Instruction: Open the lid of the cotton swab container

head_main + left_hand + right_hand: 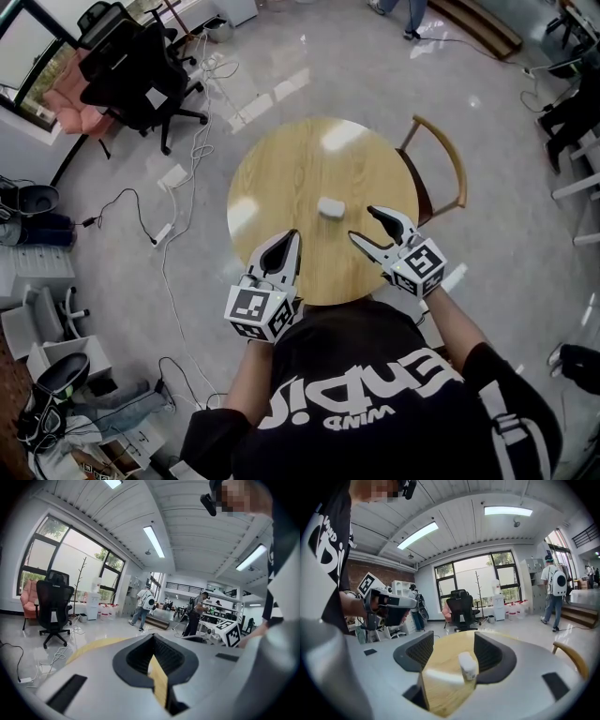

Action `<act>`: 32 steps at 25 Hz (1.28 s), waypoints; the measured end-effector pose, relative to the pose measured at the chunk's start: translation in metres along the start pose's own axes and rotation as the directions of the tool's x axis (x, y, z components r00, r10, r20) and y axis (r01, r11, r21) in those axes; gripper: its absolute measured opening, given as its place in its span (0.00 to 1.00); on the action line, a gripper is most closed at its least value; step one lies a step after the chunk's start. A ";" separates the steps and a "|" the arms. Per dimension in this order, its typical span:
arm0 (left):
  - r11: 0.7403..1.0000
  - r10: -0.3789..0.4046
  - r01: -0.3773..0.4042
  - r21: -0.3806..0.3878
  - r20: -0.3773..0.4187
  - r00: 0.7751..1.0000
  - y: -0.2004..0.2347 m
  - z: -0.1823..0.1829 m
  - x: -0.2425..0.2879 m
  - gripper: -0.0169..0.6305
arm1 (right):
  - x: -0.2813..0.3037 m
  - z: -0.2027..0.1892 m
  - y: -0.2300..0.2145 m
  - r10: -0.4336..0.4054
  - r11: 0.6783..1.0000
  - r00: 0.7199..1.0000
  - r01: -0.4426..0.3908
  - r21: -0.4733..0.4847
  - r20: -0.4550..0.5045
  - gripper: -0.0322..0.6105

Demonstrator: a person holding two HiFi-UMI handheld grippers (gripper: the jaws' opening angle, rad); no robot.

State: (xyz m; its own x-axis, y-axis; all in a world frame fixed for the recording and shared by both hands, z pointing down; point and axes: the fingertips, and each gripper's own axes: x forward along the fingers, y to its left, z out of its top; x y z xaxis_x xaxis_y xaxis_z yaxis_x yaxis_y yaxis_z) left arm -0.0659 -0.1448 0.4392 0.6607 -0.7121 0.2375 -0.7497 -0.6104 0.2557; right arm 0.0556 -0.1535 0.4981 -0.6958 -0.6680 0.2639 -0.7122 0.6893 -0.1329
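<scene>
A small white cotton swab container (330,207) stands upright near the middle of the round wooden table (281,178). My right gripper (369,225) is open, its fingers spread wide a little short of the container and to its right. In the right gripper view the container (468,664) stands ahead between the two pads, touching neither. My left gripper (291,243) is shut and empty over the table's near edge, left of the container. In the left gripper view the jaws (153,660) meet with only the table edge showing past them.
A wooden chair (441,159) stands at the table's right side. A black office chair (136,70) and a pink seat are at the far left. Cables and a power strip (164,230) lie on the floor left of the table. People walk in the background.
</scene>
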 end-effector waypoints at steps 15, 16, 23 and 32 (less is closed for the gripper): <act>0.999 0.034 -0.035 -0.025 -0.015 0.999 0.012 -0.001 0.007 0.04 | 0.058 -0.080 -0.024 0.027 0.998 0.982 -0.037 -0.053 -0.186 0.44; 0.999 0.037 -0.037 -0.026 -0.016 0.999 0.012 -0.002 0.008 0.04 | 0.061 -0.087 -0.027 0.025 0.998 0.979 -0.037 -0.056 -0.203 0.44; 0.997 0.063 -0.064 -0.045 -0.027 0.998 0.019 -0.005 0.007 0.04 | 0.076 -0.118 -0.039 0.027 0.999 0.964 -0.037 -0.032 -0.265 0.44; 0.992 0.104 -0.106 -0.067 -0.034 0.994 0.036 -0.003 0.008 0.04 | 0.098 -0.145 -0.054 0.043 0.998 0.939 -0.056 -0.030 -0.341 0.44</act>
State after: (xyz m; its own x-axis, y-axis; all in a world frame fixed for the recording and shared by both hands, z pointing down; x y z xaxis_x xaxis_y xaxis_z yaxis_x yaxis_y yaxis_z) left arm -0.0876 -0.1711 0.4529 0.5803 -0.7593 0.2946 -0.8112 -0.5068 0.2918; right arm 0.0395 -0.2148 0.6698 -0.6521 -0.5024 0.5679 -0.6688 0.7339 -0.1187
